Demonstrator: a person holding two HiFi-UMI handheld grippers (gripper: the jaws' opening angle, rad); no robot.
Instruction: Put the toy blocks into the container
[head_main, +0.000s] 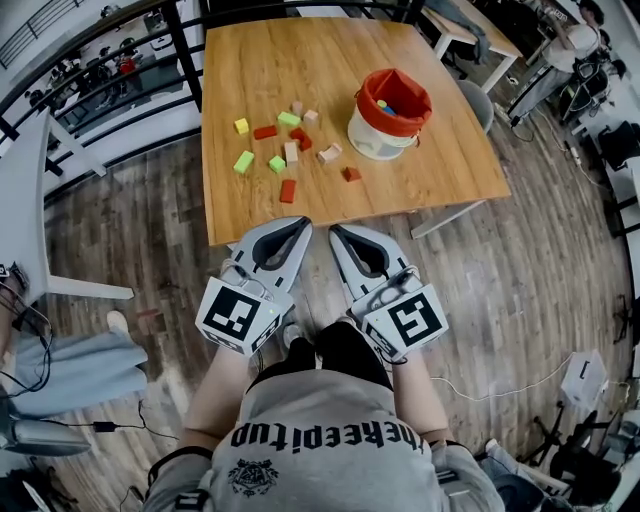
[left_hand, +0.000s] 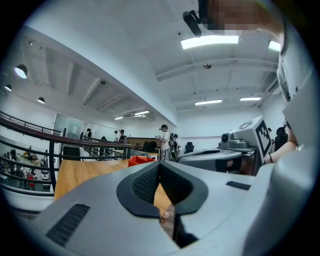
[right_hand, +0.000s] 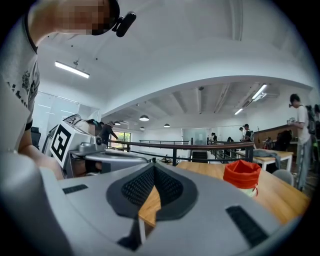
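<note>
Holding both claws side by side just short of the tabletop's (head_main: 420, 170) near edge, we have each one clenched on nothing. The left claw (head_main: 298, 224) has its jaws pressed together, with only a sliver of wood showing through the hollow between the pads, and the right claw (head_main: 340, 232) is the same. The toy blocks (head_main: 291, 152) lie scattered over the middle-left of the tabletop, green, red, yellow and pale ones, well apart from both claws. The container (head_main: 375, 138), a white bucket with a red liner, stands upright just right of the blocks. We see a blue piece (head_main: 384, 105) inside it.
</note>
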